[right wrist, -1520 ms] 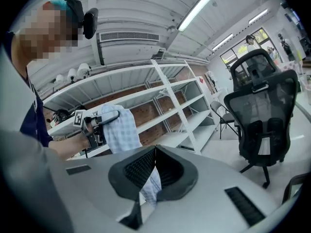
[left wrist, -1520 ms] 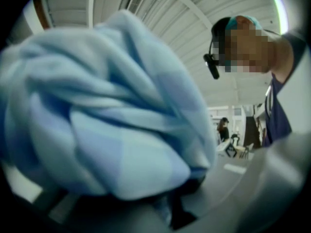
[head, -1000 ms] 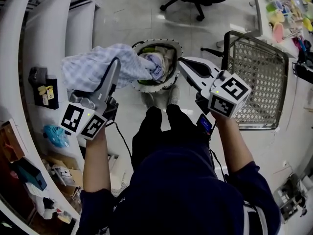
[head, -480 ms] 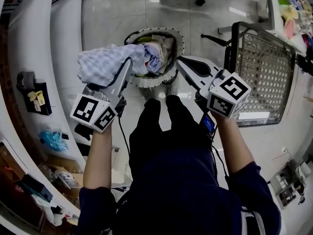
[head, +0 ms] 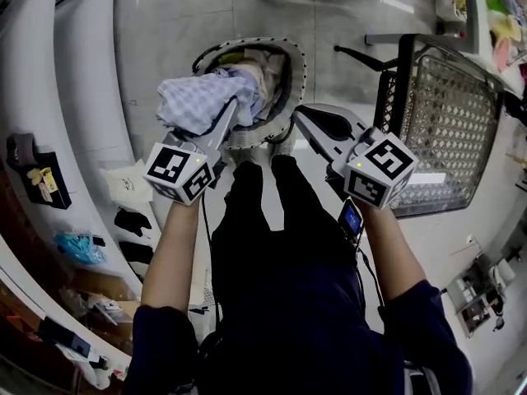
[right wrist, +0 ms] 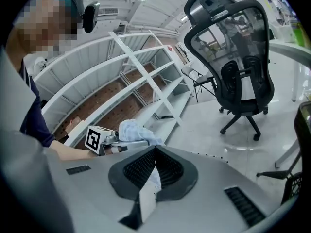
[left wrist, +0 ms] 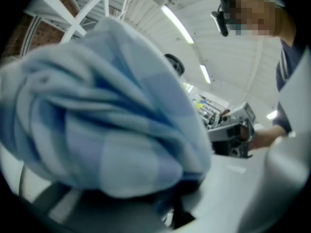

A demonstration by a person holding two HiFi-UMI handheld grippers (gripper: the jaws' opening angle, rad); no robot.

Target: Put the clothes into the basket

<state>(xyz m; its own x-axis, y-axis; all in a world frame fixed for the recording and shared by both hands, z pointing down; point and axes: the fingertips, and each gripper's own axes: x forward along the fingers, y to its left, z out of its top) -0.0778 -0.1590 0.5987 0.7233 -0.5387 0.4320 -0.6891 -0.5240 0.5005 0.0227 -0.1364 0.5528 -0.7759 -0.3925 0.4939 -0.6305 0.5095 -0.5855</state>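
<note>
Checked blue-and-white cloth [head: 196, 101], bunched and crumpled, is pinched in the left gripper [head: 234, 112] over the near-left rim of the basket [head: 292, 56], which holds other garments [head: 262, 71]. Right gripper [head: 301, 115], jaws pressed together, hangs by the basket's near-right rim; bare floor [head: 346, 15] lies beyond the basket.

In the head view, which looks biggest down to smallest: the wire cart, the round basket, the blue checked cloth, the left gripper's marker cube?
1. wire cart
2. round basket
3. blue checked cloth
4. marker cube
Cloth and cube look nearly alike, and both are nearer the camera, so that order is unsure.
</note>
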